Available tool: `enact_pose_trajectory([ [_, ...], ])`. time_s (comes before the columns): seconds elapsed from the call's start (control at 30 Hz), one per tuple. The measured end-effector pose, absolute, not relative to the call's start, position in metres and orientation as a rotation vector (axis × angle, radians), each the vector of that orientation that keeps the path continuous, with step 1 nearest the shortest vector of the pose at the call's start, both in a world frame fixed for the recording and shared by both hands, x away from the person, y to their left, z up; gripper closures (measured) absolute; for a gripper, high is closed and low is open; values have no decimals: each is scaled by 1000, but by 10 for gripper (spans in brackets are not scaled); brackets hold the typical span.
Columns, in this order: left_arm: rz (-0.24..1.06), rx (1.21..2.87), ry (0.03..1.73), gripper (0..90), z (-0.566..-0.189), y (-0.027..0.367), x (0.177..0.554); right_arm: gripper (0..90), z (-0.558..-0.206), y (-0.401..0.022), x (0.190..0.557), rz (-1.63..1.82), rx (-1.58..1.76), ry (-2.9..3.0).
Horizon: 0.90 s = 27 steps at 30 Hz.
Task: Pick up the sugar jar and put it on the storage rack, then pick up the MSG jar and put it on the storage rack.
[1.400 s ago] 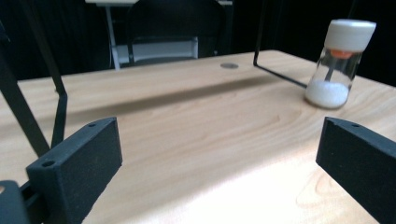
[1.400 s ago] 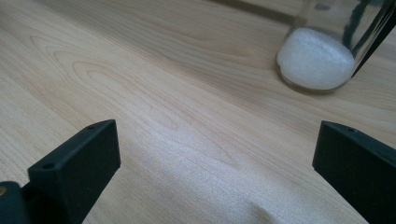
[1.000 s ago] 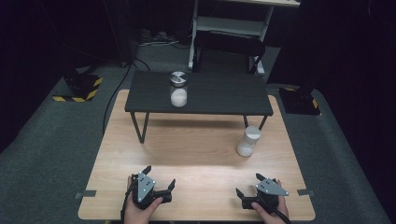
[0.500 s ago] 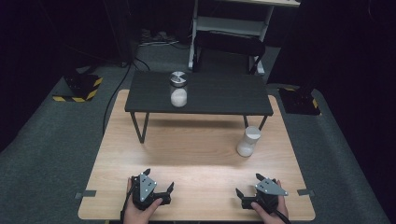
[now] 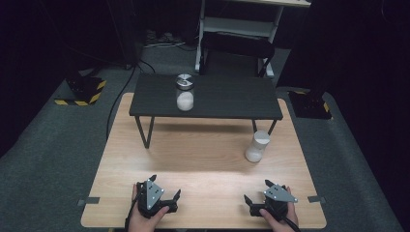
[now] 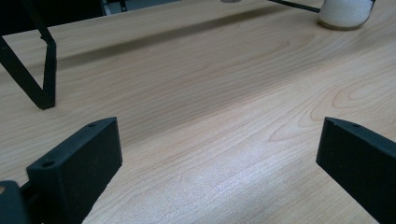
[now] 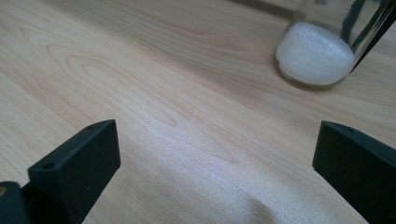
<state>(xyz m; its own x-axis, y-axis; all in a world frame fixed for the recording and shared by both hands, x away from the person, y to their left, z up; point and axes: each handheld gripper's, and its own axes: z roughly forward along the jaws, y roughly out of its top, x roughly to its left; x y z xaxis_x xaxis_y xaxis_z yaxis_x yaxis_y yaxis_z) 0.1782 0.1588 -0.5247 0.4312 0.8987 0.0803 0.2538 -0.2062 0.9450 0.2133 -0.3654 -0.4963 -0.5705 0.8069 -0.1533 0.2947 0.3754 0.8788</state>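
A glass jar point(image 5: 184, 92) with a metal lid and white powder in its lower half stands on a low black shelf point(image 5: 232, 99). A second jar point(image 5: 257, 147) with a white top and white powder stands on the wooden table, in front of the shelf's right leg; it also shows in the left gripper view point(image 6: 344, 13) and the right gripper view point(image 7: 322, 51). My left gripper point(image 5: 165, 186) rests near the table's front edge at the left, open, holding nothing. My right gripper point(image 5: 256, 191) rests at the front right, also open, with bare wood between its jaws.
The wooden table point(image 5: 203, 169) sits on grey carpet. A black shelf leg point(image 6: 32, 70) stands ahead of the left gripper. Behind the table are a white rack point(image 5: 241, 29), cables and yellow-black striped blocks point(image 5: 84, 89).
My left gripper has turned slightly at the front edge. The right gripper and both jars have stayed put.
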Motion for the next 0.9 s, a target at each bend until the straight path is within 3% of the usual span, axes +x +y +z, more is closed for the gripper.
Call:
enact_pose_trajectory([
  [0.9,789,1687,1010,6,-526,165,179,0,-498,-366,210,1156,965,2031],
])
